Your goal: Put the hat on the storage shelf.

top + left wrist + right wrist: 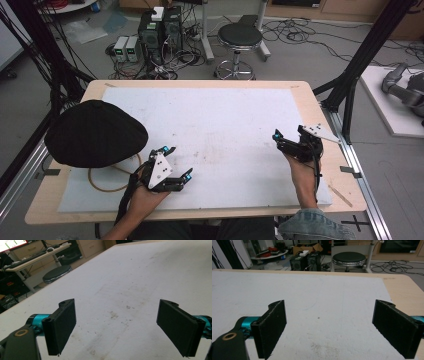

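The black hat lies on the left part of the desk, on the white mat that covers most of the desk top, with its left edge hanging out past the mat and the desk rim. A loop of tan cord lies on the mat just in front of the hat, partly tucked under it.

The left gripper is held low over the mat, near the front edge of the desk, just to the right of the hat and the cord and not touching either. Its jaws stand wide apart with nothing between them; in the left gripper view the bare, scuffed mat shows between the two black pads.

The right gripper is held over the right part of the mat, well apart from the hat. Its jaws are also spread wide and hold nothing; the right gripper view shows plain mat between them and the wooden desk edge beyond.

Behind the desk, on the floor, stand a round black stool and some computer boxes among loose cables.
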`<state>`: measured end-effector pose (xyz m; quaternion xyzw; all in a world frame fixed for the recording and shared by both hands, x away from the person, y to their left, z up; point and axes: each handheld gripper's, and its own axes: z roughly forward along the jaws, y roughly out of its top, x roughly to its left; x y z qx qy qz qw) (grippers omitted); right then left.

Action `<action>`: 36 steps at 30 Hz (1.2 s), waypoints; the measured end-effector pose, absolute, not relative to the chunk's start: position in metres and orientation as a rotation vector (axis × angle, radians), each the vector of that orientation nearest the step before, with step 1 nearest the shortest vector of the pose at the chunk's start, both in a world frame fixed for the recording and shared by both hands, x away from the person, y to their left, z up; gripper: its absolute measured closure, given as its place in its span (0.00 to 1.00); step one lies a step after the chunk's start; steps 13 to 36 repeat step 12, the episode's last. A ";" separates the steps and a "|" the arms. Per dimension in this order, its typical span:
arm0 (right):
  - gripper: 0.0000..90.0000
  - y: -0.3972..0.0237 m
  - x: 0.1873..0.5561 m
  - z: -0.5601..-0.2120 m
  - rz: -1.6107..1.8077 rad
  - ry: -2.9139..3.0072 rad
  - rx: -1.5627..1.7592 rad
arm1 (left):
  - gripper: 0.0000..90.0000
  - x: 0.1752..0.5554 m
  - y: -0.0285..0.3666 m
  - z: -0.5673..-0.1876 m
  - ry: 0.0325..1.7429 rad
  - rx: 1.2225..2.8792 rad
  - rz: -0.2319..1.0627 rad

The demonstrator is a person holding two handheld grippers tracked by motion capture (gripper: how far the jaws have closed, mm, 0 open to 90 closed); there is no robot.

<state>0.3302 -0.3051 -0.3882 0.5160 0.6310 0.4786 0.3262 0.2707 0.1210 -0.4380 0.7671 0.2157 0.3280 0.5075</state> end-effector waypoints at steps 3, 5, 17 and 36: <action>0.13 -0.306 0.330 -0.389 1.255 1.652 1.354 | 0.18 0.271 0.122 -0.438 0.520 1.849 0.790; 0.13 -0.304 0.331 -0.389 1.257 1.655 1.351 | 0.18 0.272 0.121 -0.438 0.524 1.846 0.789; 0.13 -0.302 0.332 -0.392 1.257 1.667 1.352 | 0.18 0.271 0.122 -0.438 0.524 1.849 0.788; 0.13 -0.302 0.332 -0.392 1.257 1.667 1.352 | 0.18 0.271 0.122 -0.438 0.524 1.849 0.788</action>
